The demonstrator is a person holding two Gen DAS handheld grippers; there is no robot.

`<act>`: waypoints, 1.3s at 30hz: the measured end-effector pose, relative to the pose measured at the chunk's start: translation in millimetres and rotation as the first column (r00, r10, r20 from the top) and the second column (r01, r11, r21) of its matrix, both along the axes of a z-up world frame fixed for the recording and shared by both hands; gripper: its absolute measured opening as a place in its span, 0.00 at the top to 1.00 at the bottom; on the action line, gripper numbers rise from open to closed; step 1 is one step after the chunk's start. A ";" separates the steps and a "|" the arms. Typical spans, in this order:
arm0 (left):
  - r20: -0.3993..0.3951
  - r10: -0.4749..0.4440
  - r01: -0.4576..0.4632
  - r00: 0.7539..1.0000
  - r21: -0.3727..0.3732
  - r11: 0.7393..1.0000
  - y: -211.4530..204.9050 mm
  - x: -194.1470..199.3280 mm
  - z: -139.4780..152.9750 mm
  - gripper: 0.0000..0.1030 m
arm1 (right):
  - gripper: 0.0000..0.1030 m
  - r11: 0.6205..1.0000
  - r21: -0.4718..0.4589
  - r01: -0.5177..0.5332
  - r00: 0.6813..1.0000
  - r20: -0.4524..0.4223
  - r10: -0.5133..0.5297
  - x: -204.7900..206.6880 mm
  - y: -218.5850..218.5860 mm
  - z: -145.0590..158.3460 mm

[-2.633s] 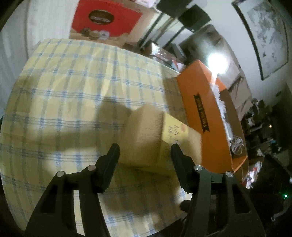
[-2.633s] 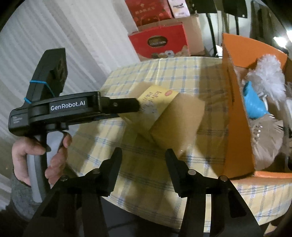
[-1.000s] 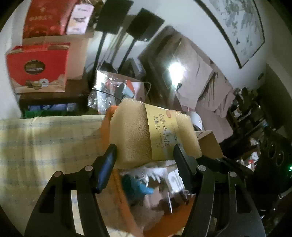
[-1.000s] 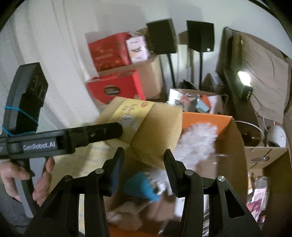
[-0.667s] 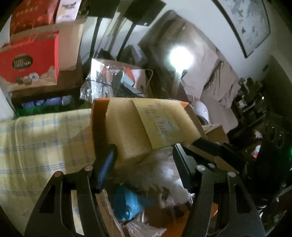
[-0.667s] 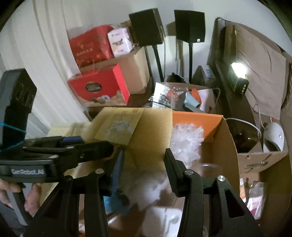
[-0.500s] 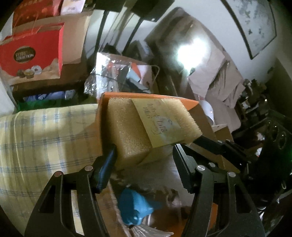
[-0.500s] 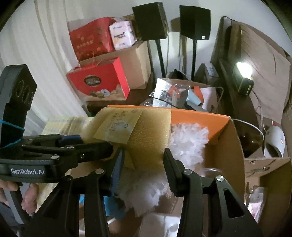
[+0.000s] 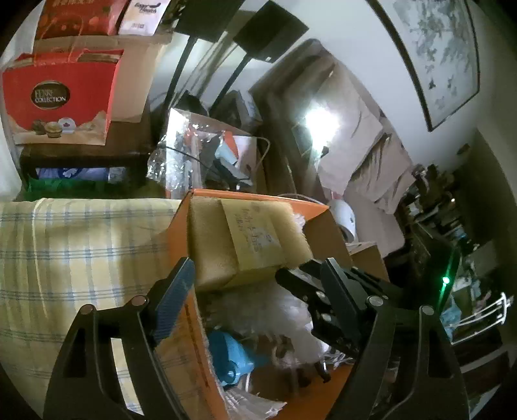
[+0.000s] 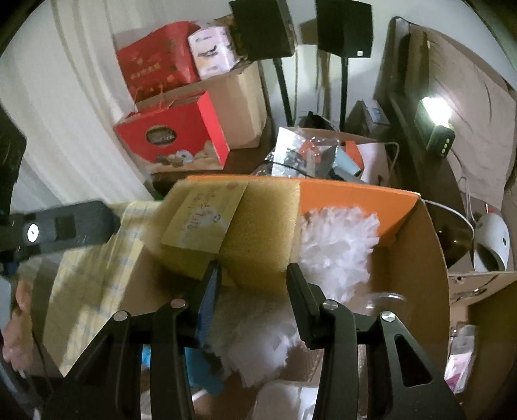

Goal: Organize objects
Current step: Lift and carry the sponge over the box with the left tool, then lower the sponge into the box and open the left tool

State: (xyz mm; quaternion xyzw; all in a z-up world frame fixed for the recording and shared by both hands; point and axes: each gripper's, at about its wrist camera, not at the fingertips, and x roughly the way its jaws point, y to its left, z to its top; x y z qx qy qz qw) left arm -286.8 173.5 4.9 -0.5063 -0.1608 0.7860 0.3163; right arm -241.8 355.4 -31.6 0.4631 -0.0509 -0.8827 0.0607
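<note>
We see a big yellow sponge with a paper band around its middle, and it sits in the far corner of an orange box, over the things already inside. The box stands at the edge of a table with a checked cloth. In the left wrist view the left gripper has its jaws spread wide; the left finger is near the lower left corner of the sponge, and the right finger is clear of it. The right gripper reaches the sponge from the other side. In its own view its two fingers stand at the near edge of the sponge, one at each side of the bare part right of the band. The picture is blurred there, so we cannot tell if the jaws press on the sponge or only stand beside it. In the left view the tips of this gripper appear dark, just under the right end of the sponge. Under the sponge lies a white fluffy duster, and a blue object lies lower in the box near the left wall. Behind the table we see a red carton and two black speakers on stands.
</note>
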 end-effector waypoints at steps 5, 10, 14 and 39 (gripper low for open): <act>-0.001 -0.008 0.008 1.000 -0.018 1.000 5.2 -2.1 -7.7 0.26 | 0.62 0.999 0.042 -0.031 1.000 0.001 0.031 8.8 -8.2 -4.7; 0.001 -0.038 0.038 0.999 -0.015 0.999 18.3 -1.6 -10.5 0.31 | 0.62 0.999 -0.008 -0.039 0.999 -0.034 0.038 14.5 -5.7 5.4; 0.006 -0.046 0.046 0.999 -0.015 0.999 26.2 -4.1 -12.7 0.31 | 0.62 0.997 0.002 -0.073 0.996 -0.049 0.073 23.4 -13.4 14.7; -0.045 -0.032 0.030 0.998 -0.037 0.999 5.3 18.7 13.7 0.16 | 0.62 0.999 -0.001 -0.032 0.999 -0.016 0.032 36.1 -8.7 5.4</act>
